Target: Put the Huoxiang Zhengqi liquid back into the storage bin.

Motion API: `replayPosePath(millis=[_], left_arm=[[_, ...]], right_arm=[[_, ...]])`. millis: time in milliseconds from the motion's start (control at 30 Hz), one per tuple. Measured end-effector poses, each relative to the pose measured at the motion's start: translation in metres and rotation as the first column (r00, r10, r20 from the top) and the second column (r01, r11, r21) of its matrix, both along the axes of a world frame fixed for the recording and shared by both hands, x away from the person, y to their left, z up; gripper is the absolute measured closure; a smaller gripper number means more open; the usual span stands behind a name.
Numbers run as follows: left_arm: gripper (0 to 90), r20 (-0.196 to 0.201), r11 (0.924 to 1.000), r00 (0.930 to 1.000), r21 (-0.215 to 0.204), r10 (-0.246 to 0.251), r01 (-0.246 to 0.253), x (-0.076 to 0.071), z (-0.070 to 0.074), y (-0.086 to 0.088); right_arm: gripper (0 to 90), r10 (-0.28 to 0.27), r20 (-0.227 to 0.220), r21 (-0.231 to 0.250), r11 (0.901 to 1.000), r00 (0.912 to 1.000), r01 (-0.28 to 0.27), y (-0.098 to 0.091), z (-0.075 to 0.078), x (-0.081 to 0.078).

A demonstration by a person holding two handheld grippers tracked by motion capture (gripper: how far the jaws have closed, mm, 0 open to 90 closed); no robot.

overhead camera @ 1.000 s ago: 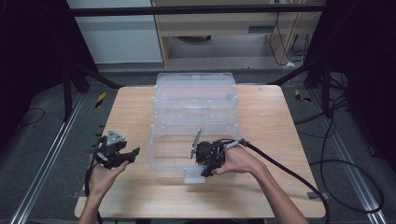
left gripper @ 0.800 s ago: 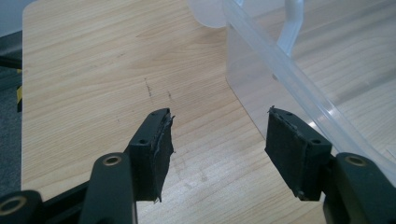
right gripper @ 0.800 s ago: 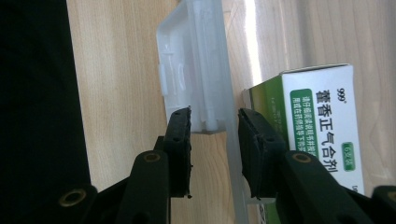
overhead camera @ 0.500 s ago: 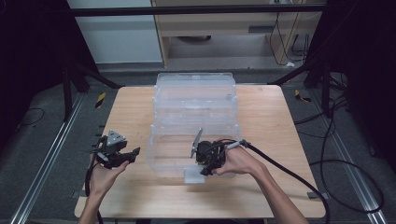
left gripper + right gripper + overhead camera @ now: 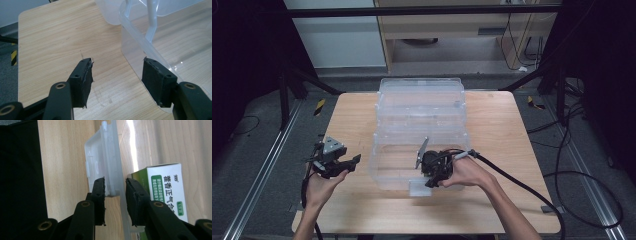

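High view: my right gripper [image 5: 427, 181] sits at the near wall of the clear bin [image 5: 422, 130] on the table [image 5: 512, 150], over its front latch [image 5: 420, 188], while my left gripper [image 5: 352, 162] hangs just left of the bin. Left gripper view: those fingers [image 5: 83, 80] stand wide apart on nothing, the bin's corner just beside one of them. Right gripper view: my fingers [image 5: 98, 200] have just been closing and now pinch the front latch against the bin wall, a green and white box [image 5: 167, 190] behind it, so I judge the latch ready to work.
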State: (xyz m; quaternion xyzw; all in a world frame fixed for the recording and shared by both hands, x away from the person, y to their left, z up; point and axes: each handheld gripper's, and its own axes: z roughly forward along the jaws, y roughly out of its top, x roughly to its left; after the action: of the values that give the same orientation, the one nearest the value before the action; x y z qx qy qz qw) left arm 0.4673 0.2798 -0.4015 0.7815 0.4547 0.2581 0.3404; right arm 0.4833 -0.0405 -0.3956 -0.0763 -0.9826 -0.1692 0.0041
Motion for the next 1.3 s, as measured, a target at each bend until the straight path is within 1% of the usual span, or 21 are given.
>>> replayPosePath(millis=[33,100,133,200,300,600,833,1067,1300], left_arm=[[40.4,0.000,1.0000,1.0000,-0.001,0.001,-0.001,0.000,0.000,0.000],[40.4,0.001,1.0000,1.0000,-0.002,0.000,0.000,0.000,0.000,0.000],[40.4,0.001,1.0000,1.0000,-0.002,0.000,0.000,0.000,0.001,0.000],[40.4,0.002,1.0000,1.0000,-0.004,0.001,-0.001,-0.001,0.001,0.001],[40.4,0.003,1.0000,1.0000,-0.006,0.002,-0.002,0.000,0.001,0.002],[40.5,0.004,1.0000,1.0000,-0.006,0.000,0.000,-0.001,0.001,0.001],[40.4,0.010,1.0000,0.9999,-0.003,-0.008,0.008,0.000,0.004,-0.001],[40.4,0.029,0.9996,0.9992,0.002,-0.028,0.028,0.002,0.012,-0.005],[40.2,0.067,0.9981,0.9959,-0.003,-0.061,0.061,0.005,0.027,-0.012]], right_arm=[[69.7,-0.003,-0.004,-0.003,1.0000,1.0000,0.003,0.001,0.000,0.000],[71.6,-0.001,0.000,0.014,0.9999,1.0000,0.001,0.001,0.000,0.000],[71.1,0.001,0.005,0.014,0.9999,1.0000,-0.001,0.002,-0.001,0.001],[70.9,0.003,0.003,0.002,1.0000,1.0000,-0.003,0.005,-0.004,0.001],[71.9,0.004,-0.001,-0.001,1.0000,1.0000,-0.004,0.006,-0.008,0.002],[73.8,0.002,0.023,-0.003,1.0000,0.9997,-0.002,0.008,-0.008,-0.001],[74.0,0.006,0.026,-0.006,1.0000,0.9996,-0.006,0.008,-0.007,-0.001],[74.2,0.003,0.033,-0.013,0.9999,0.9995,-0.003,0.009,-0.007,-0.002],[74.3,0.003,0.037,-0.013,0.9999,0.9993,-0.002,0.009,-0.007,-0.003]])
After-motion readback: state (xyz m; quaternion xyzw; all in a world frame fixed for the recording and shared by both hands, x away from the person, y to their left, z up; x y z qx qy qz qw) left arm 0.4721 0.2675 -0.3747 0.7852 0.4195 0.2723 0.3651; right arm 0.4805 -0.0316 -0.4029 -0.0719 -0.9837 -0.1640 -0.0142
